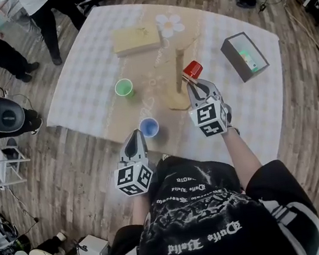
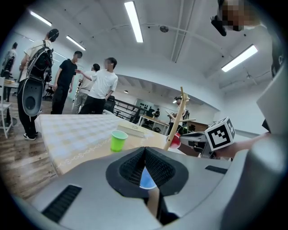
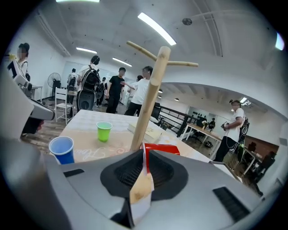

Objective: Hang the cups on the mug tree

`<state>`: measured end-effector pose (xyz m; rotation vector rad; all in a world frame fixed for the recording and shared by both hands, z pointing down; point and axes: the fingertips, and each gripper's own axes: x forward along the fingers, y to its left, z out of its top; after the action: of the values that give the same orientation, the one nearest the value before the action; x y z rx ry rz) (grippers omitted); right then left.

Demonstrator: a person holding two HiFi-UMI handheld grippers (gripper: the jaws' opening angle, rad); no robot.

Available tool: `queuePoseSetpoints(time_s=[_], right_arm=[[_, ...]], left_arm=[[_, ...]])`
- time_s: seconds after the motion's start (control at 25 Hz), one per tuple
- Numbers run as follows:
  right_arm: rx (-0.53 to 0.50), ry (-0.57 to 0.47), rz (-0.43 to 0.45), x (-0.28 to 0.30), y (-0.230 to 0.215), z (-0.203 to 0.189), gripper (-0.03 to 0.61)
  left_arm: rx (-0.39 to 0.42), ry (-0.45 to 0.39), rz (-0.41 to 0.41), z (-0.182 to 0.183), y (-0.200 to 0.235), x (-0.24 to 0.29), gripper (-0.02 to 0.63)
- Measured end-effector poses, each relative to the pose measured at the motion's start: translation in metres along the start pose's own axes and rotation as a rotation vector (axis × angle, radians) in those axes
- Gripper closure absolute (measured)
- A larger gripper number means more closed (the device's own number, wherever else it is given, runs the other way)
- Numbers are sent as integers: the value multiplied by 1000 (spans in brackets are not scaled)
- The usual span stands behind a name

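Red cup first: pinches it by the rim in the right gripper just beside the post of the mug tree, shows no peg filled yet, leaves blue cup and green cup upright on the table, holds left gripper pressed together, empty.

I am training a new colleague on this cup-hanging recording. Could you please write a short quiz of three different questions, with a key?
1. Which cup does the right gripper hold?
A. red
B. green
C. blue
2. True or false: the left gripper's jaws stand wide open.
3. How many cups stand on the cloth-covered table?

Key
1. A, the red plastic cup.
2. False: the left gripper is shut and empty.
3. Two: the green plastic cup and the blue plastic cup.
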<state>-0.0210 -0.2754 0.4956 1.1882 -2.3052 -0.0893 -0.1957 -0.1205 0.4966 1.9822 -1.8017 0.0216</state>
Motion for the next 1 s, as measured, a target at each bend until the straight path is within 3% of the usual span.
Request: queuePoseSetpoints(time_s=[0.12, 0.28, 0.72, 1.0], right_arm=[[38, 5, 55, -4, 9, 2, 486], [132, 18, 112, -8, 29, -4, 482], [380, 114, 540, -3, 145, -2, 479], [423, 190, 665, 8, 185, -5, 443]], left_arm=[[-5, -1, 9, 0, -2, -6, 594], [-4, -6, 8, 1, 0, -4, 594], [-24, -9, 57, -6, 17, -15, 594], [-40, -20, 124, -8, 35, -32, 594]])
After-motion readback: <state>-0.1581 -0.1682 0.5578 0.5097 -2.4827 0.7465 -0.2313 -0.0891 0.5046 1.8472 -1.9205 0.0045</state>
